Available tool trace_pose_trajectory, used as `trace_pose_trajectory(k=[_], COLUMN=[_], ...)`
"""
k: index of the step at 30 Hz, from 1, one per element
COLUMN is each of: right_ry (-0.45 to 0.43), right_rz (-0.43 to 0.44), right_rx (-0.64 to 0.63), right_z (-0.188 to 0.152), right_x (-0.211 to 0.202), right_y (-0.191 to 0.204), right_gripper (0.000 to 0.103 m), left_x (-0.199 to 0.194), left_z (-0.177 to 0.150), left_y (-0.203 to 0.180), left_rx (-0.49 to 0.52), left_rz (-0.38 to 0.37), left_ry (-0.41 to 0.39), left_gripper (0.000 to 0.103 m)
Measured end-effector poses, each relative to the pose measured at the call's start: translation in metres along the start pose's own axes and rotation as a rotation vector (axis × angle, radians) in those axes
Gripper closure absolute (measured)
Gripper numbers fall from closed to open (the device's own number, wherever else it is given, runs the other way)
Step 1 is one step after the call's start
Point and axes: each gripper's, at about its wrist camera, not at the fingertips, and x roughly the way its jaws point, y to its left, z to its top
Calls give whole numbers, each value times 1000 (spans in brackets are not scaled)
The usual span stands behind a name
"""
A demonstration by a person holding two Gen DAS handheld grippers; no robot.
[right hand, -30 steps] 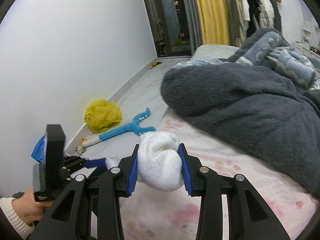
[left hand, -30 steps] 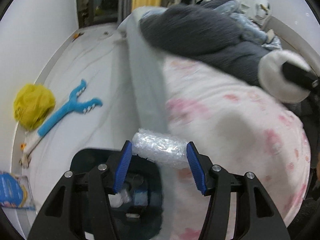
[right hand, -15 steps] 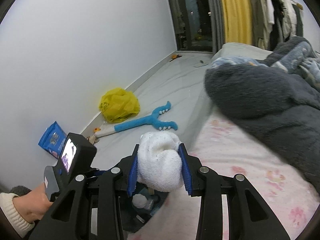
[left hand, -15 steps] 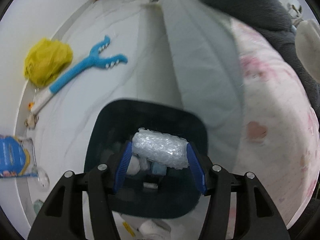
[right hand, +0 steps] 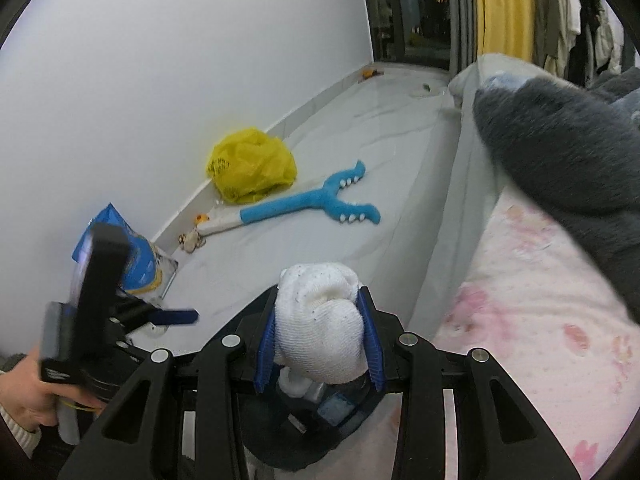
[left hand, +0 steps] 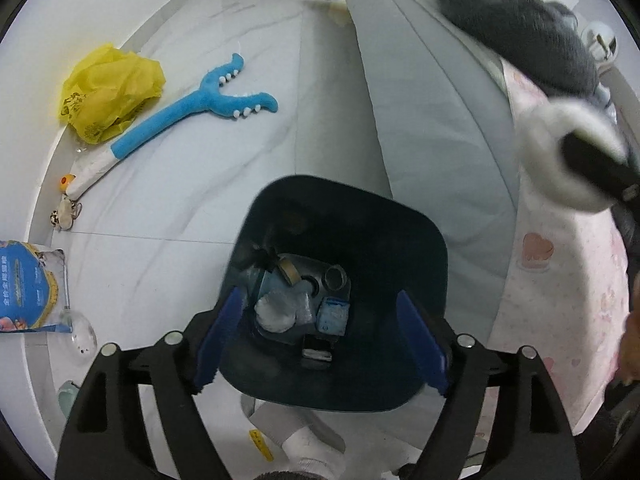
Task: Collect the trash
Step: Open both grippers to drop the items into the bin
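A dark blue trash bin (left hand: 400,240) stands on the floor beside the bed, with several pieces of trash inside, among them a bubble wrap roll (left hand: 280,310). My left gripper (left hand: 320,336) is open and empty right above the bin's mouth. My right gripper (right hand: 318,338) is shut on a white balled sock (right hand: 320,320) and holds it over the bin (right hand: 344,408). In the left wrist view the sock (left hand: 556,160) shows at the right over the bed edge.
A yellow plastic bag (left hand: 108,92), a blue forked plush toy (left hand: 200,104) and a blue packet (left hand: 28,284) lie on the white floor by the wall. The bed with pink sheet (left hand: 560,280) and grey blanket (right hand: 568,152) is on the right. A white sock (left hand: 308,448) lies below the bin.
My left gripper opened and the bubble wrap roll dropped into the bin. My right gripper moved with the sock from over the bed to above the bin.
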Motion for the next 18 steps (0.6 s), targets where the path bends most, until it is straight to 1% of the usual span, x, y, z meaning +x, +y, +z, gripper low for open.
trace_pose_trajectory(k=[3,4,6,7,9,13,15,18], right_ry=[69,95,130,146,175,220,240,277], right_rz=[4,7,11,12,5,-15,-28,-41], right_rx=[25,37,50,54,56,43,31,14], right_z=[-3,-5,-8,-10,-15,-23,-25,-32], right_x=[22,30,42,47,57,73,78,86], right_y=[3,4,6,7,10,17,19,22], right_gripper=[65,65,65,65,65,65,65,65], left_x=[-7,-13,-16,-21,-30,-43,-52,-61], left_z=[2,1,2,2,1,4,6,9], left_y=[9,13,14,15,16,20,19,11], left_rx=[-15,-18,-16,-10,-1,4,19,44], left_rz=[-1,-2,-1,0,-6,-10,28,4], left_ry=[-37,-66,-84,-106,-148,-203,-245,-290], left_gripper=[18,17,16,15,12,6,5,5])
